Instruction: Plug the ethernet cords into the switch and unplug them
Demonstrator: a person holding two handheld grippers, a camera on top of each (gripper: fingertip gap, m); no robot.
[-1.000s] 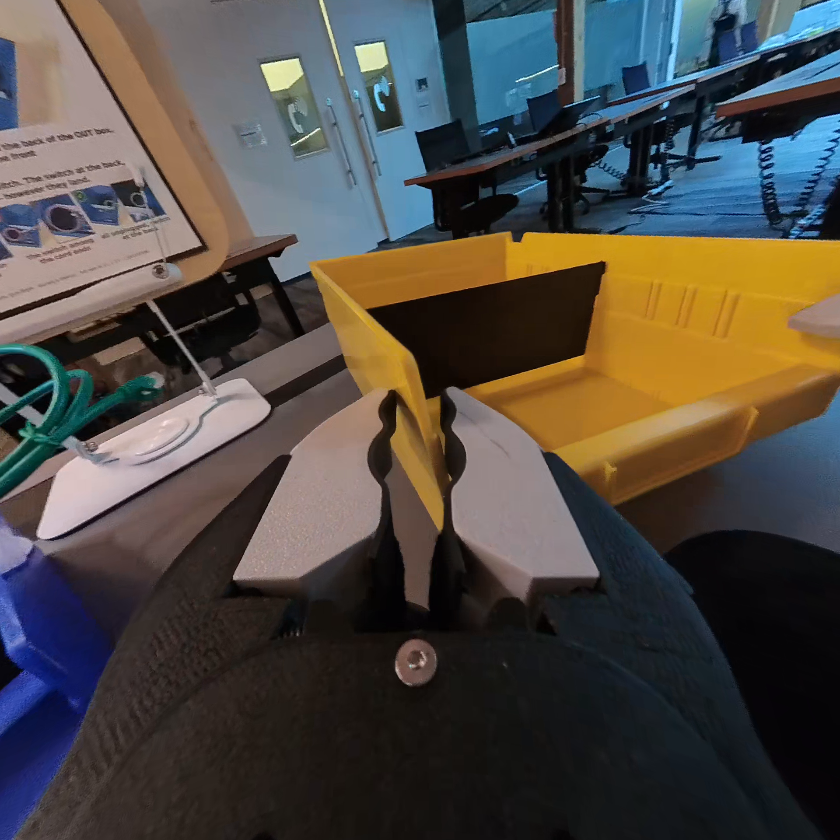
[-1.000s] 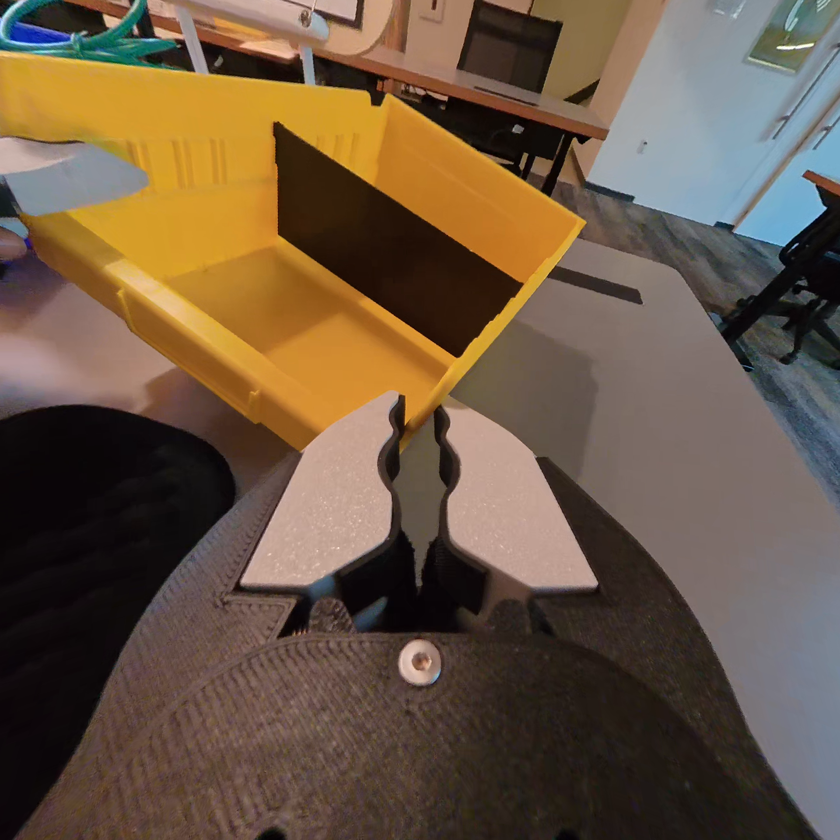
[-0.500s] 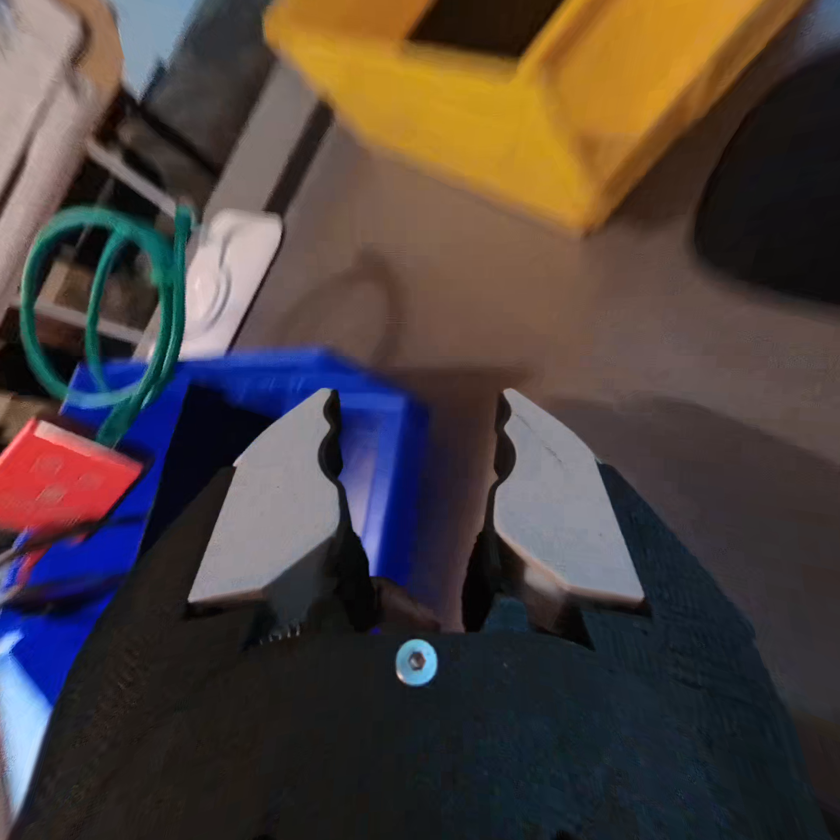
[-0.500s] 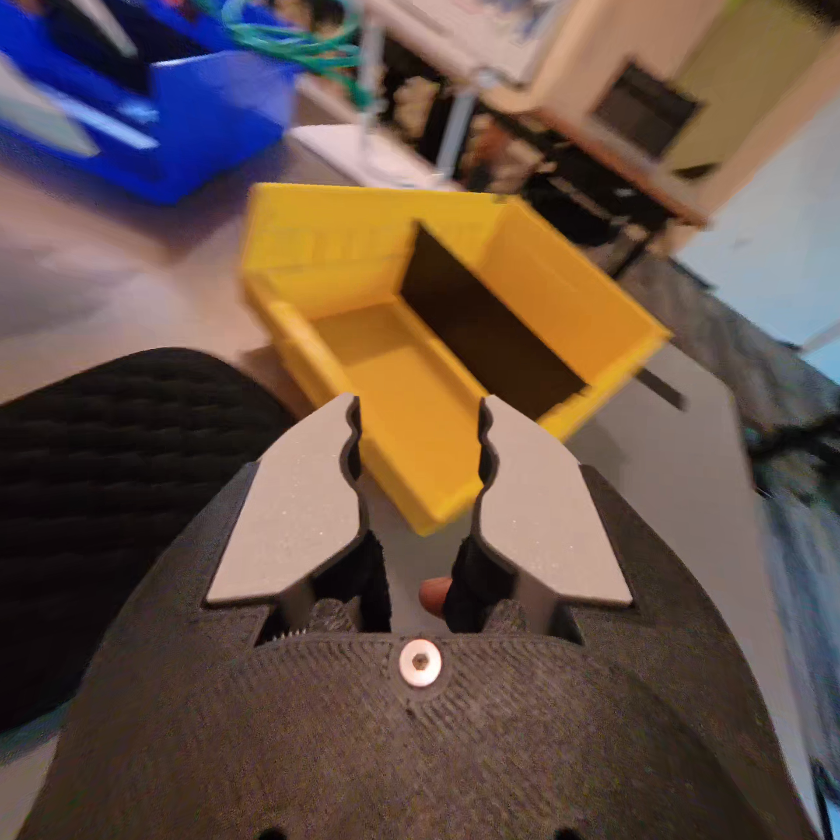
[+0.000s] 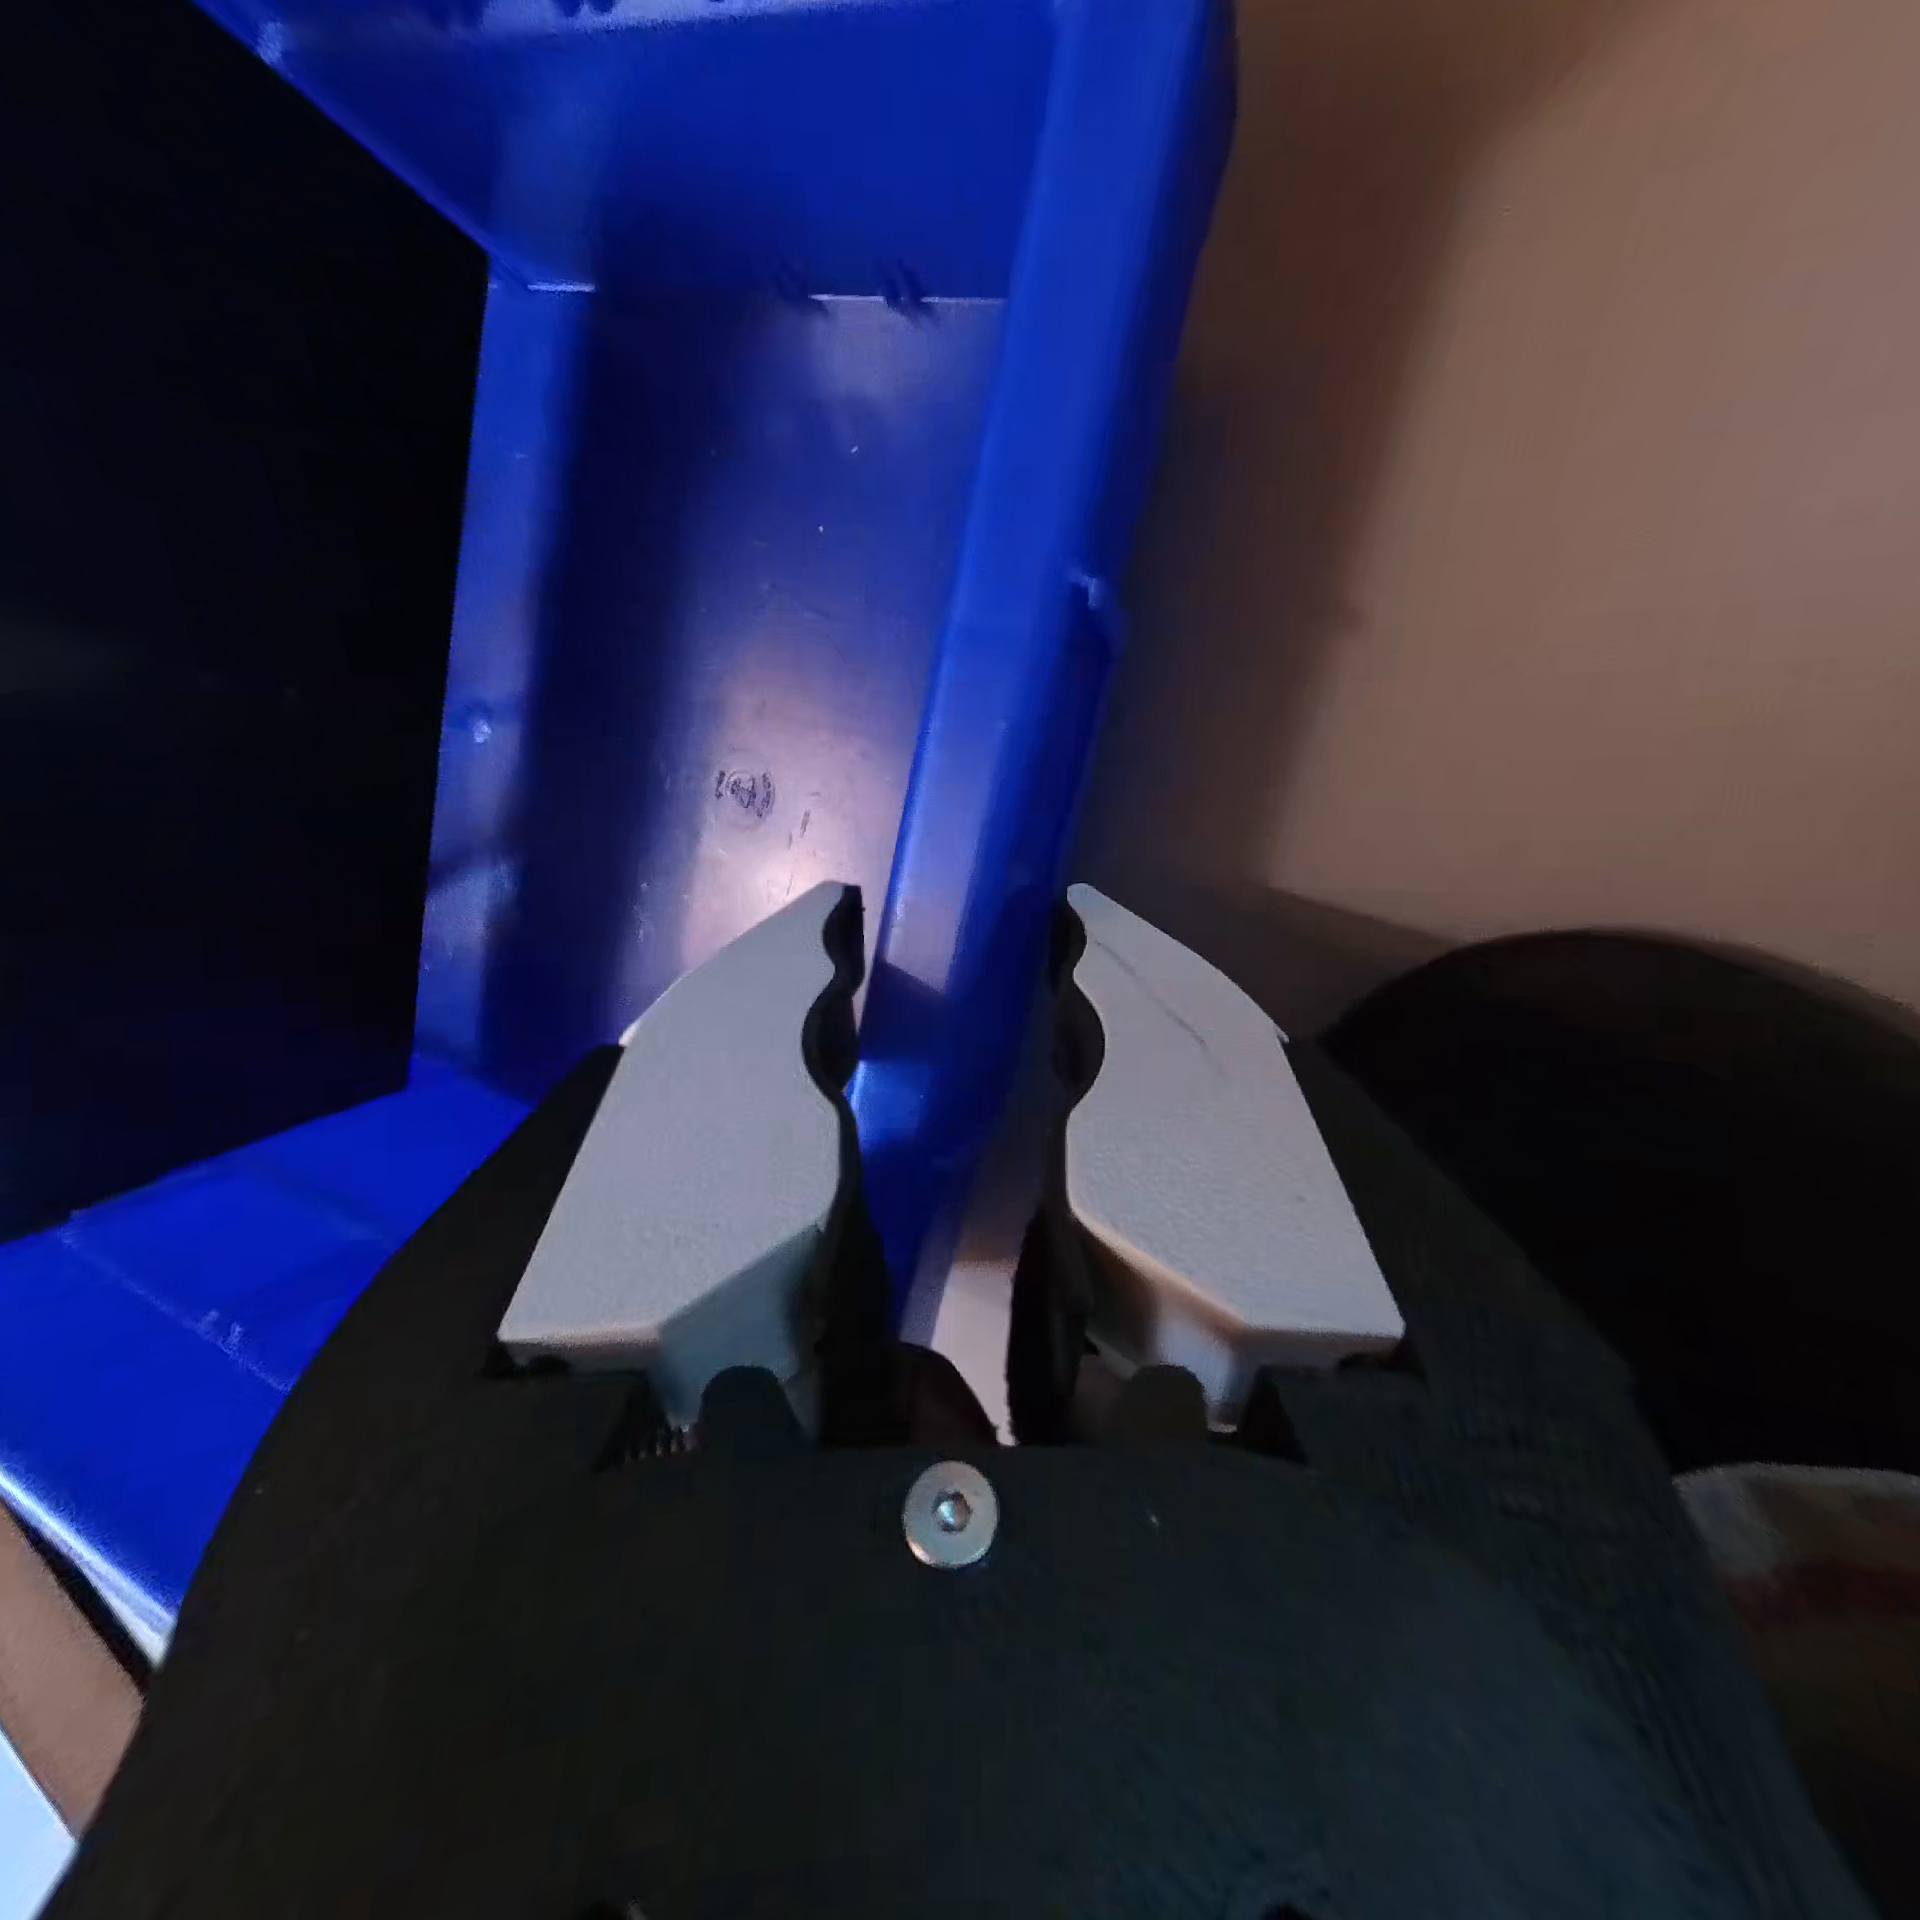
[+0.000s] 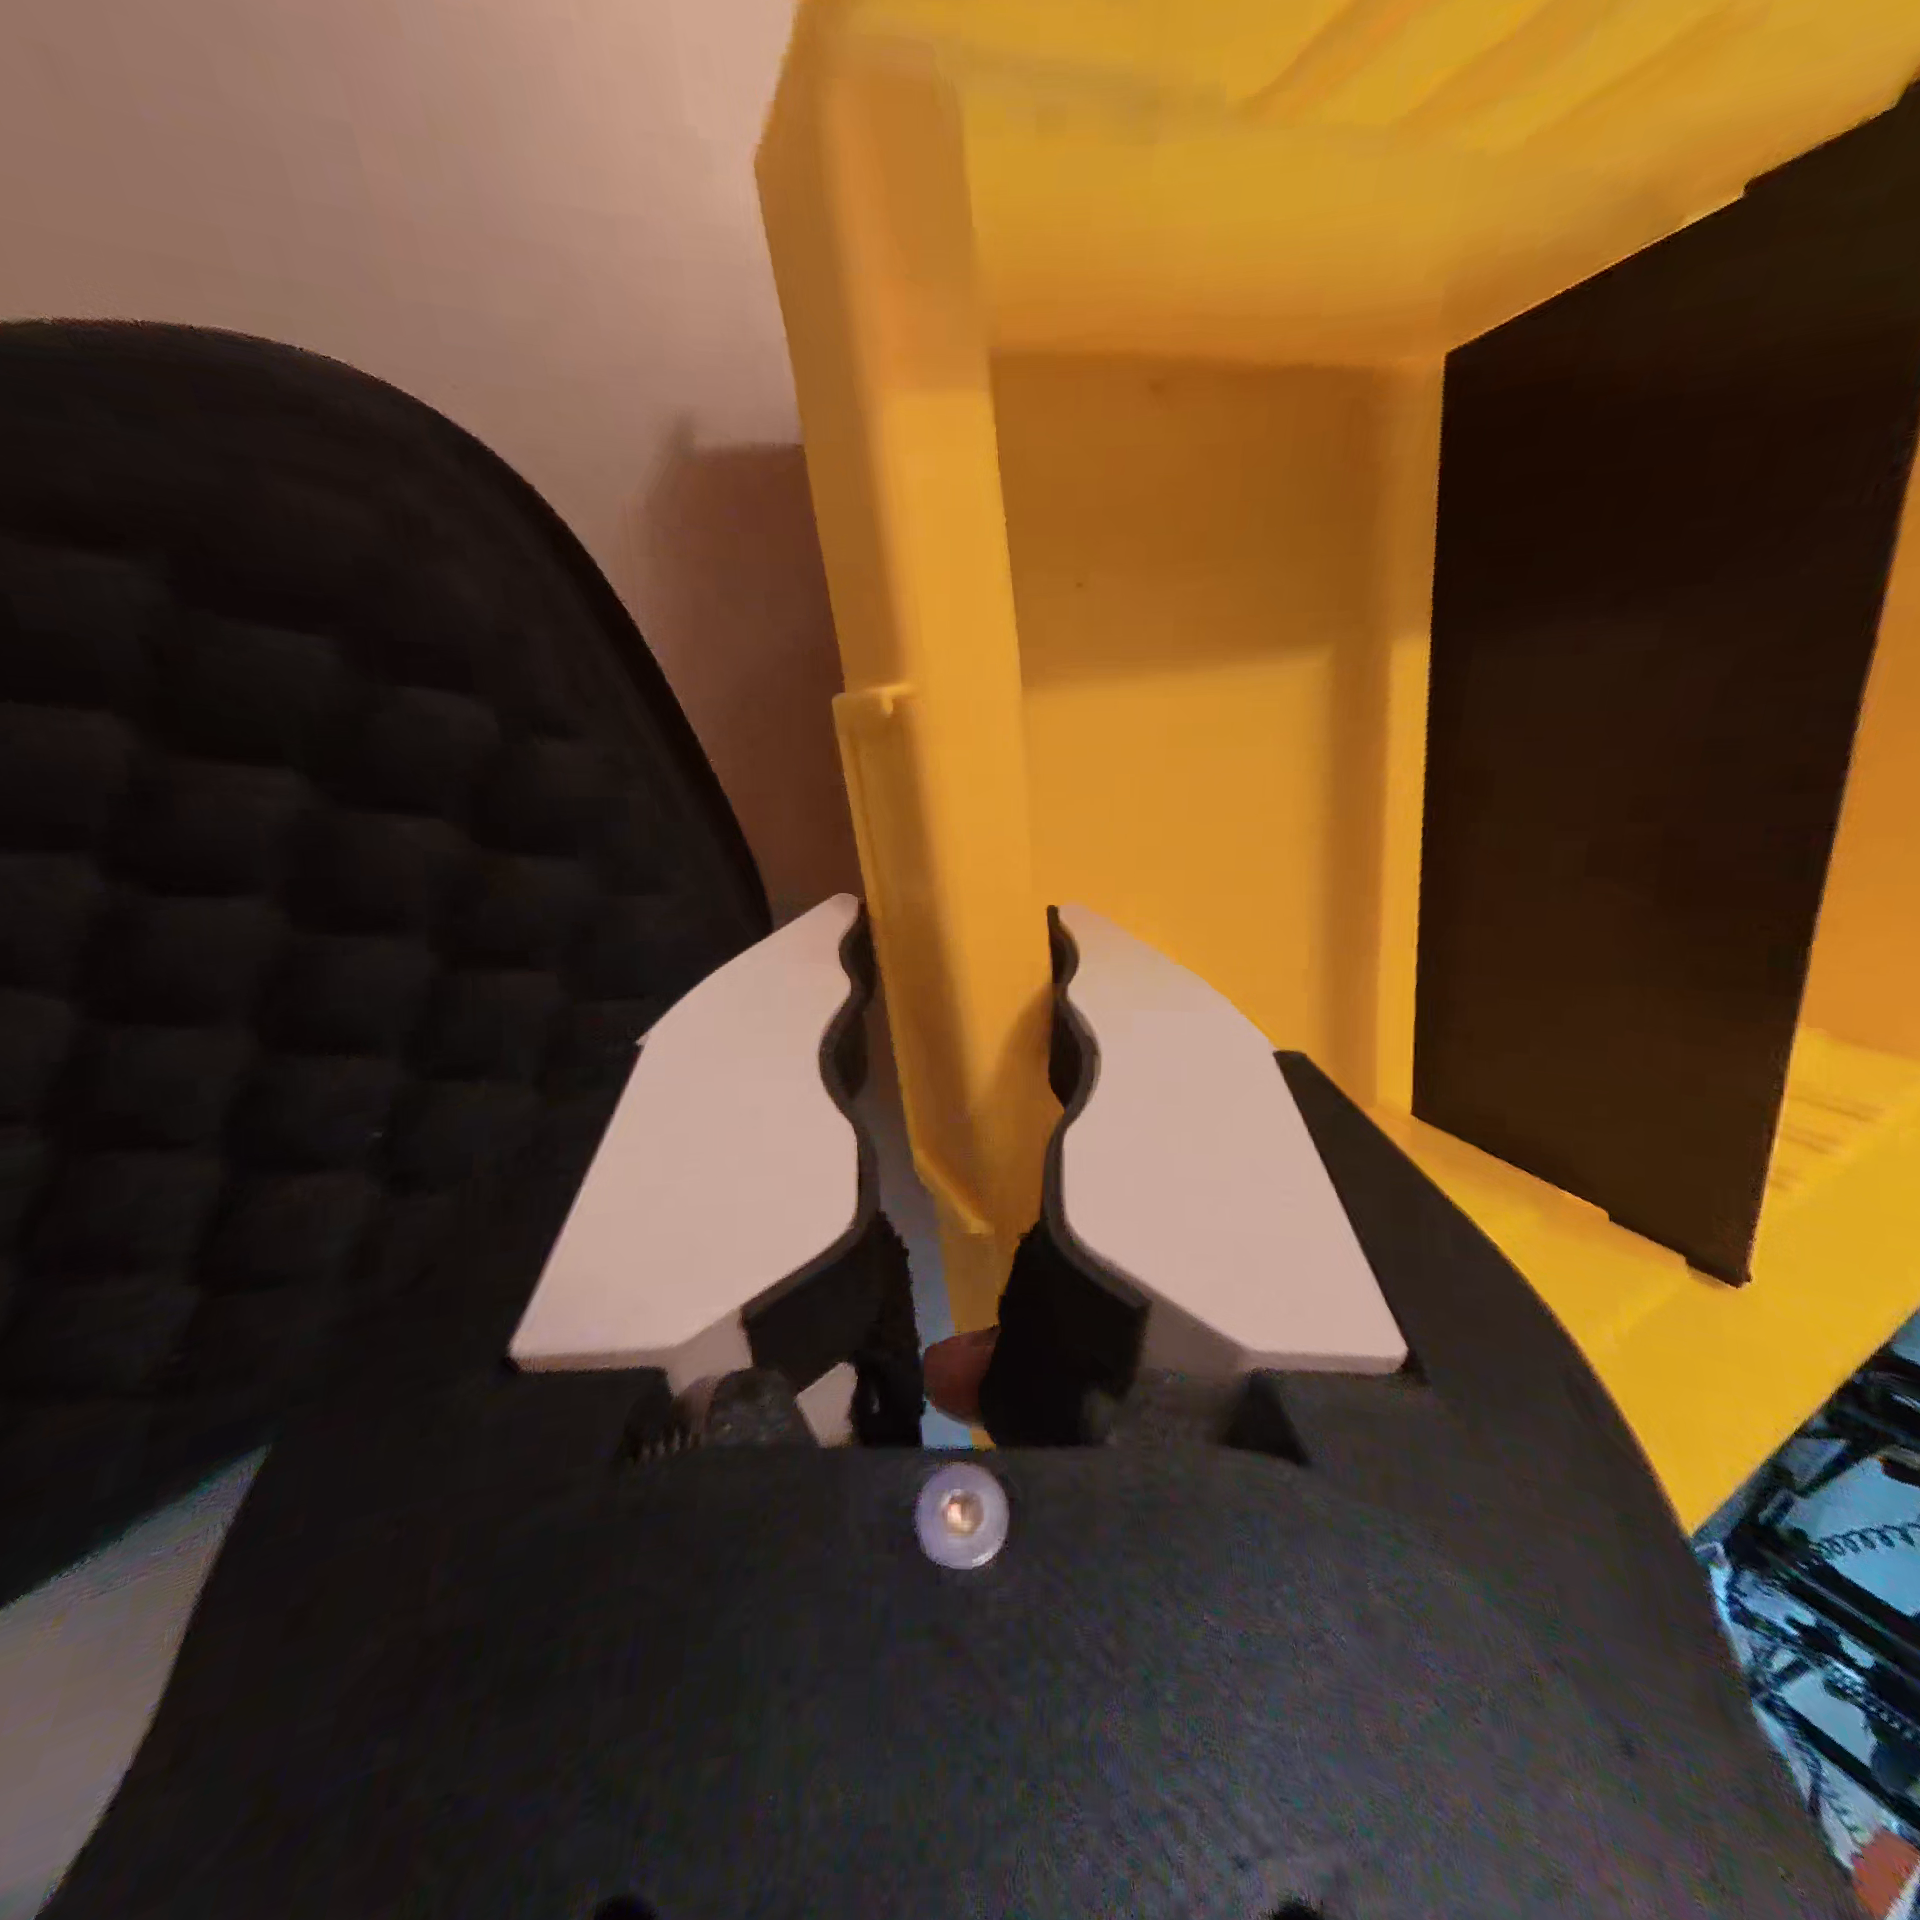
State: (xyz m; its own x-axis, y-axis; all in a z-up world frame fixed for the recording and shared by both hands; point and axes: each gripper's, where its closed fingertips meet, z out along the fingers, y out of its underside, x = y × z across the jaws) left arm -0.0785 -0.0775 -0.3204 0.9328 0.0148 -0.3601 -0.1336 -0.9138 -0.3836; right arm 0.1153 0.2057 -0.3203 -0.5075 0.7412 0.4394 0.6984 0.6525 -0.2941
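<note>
No ethernet cord or switch shows in either view. In the left wrist view my left gripper (image 5: 961, 904) straddles the front wall of a blue bin (image 5: 1039, 520), with its jaws closed against that wall. The bin compartment behind the wall is empty. In the right wrist view my right gripper (image 6: 956, 920) is closed on the front wall of a yellow bin (image 6: 904, 416) near its corner. The yellow compartment in view is empty.
A black divider (image 5: 208, 623) stands in the blue bin, and another black divider (image 6: 1642, 727) stands in the yellow bin. A black quilted mat (image 6: 260, 831) lies on the table (image 6: 416, 156) between the bins and also shows in the left wrist view (image 5: 1610, 1143).
One second ago both grippers held the yellow bin's side walls. They let go and opened. The left moved to the blue bin and closed on its wall; the right closed on the yellow bin's front wall.
</note>
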